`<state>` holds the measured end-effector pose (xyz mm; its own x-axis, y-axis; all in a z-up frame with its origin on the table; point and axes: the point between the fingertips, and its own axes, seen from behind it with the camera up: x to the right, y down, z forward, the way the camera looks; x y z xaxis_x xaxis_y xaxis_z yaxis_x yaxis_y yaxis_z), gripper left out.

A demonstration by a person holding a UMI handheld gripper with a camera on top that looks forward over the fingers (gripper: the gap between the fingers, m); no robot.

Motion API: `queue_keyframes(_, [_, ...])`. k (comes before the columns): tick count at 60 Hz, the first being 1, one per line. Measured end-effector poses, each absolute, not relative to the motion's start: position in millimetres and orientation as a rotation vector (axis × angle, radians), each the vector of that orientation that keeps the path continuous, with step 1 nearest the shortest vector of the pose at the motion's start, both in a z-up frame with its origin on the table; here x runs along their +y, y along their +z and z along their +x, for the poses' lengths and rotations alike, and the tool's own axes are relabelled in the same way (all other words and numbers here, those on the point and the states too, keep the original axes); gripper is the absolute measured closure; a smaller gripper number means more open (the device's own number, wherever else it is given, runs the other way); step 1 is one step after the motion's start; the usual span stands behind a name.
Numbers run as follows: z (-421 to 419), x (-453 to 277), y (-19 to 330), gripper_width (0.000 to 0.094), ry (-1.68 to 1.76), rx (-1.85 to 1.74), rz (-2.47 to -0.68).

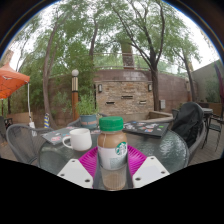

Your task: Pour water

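Observation:
A glass bottle (112, 150) with a tan cap, a white label bearing a green logo, and a brownish drink in its lower part stands upright between my fingers. My gripper (112, 162) is shut on the bottle, the pink pads (90, 160) pressing it from both sides. A white mug (78, 140) sits on the round glass table (155, 142), just beyond the fingers and to the left of the bottle, handle to the left. I cannot see into the mug.
A bluish bowl (89, 120) sits farther back on the table. A metal chair (22, 145) stands on the left and a dark backpack (187, 125) rests on a chair on the right. A brick wall (125, 95) and trees lie beyond.

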<state>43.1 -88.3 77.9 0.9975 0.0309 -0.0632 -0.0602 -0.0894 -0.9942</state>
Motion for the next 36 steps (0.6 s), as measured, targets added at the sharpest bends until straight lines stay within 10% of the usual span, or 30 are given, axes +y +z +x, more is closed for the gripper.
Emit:
queue_keyframes(19, [51,-15,128,0.0663,-0.280,-0.302,-1.630])
queue_keyframes(36, [3,88,165,0.0666,-1.194,-1.285,-1.169])
